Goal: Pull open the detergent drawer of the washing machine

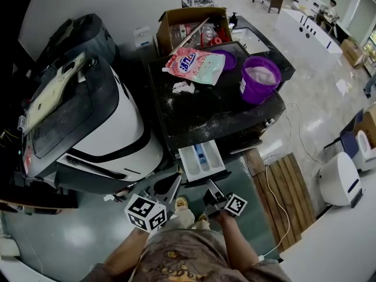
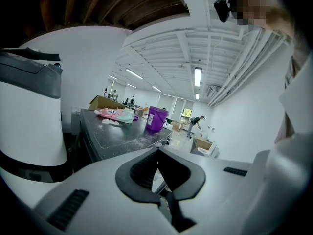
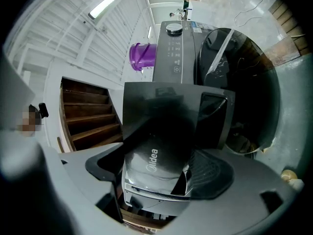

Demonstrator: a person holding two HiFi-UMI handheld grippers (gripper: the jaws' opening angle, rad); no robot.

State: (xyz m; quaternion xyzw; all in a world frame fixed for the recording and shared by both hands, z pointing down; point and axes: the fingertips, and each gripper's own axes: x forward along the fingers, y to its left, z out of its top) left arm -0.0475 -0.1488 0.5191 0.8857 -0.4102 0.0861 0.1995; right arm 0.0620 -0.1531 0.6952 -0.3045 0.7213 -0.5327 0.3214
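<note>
Drawer [image 1: 201, 159] is pulled out from the washer's [image 1: 217, 107] front (compartments exposed), its front panel clamped between the right gripper's [image 3: 161, 169] jaws; the left gripper's [image 2: 164, 192] jaws are pressed together, empty, nearby.

Glossy grey floor [image 1: 317, 98], white wall [image 2: 244, 116], ceiling strip light [image 2: 197, 76], wooden pallet [image 1: 288, 187].

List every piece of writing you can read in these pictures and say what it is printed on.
"Midea": on the front of the detergent drawer, right gripper view.
Too blurred to read: characters on the pink detergent bag.
Too small to read: the label on the purple bucket; markings on the control panel.
</note>
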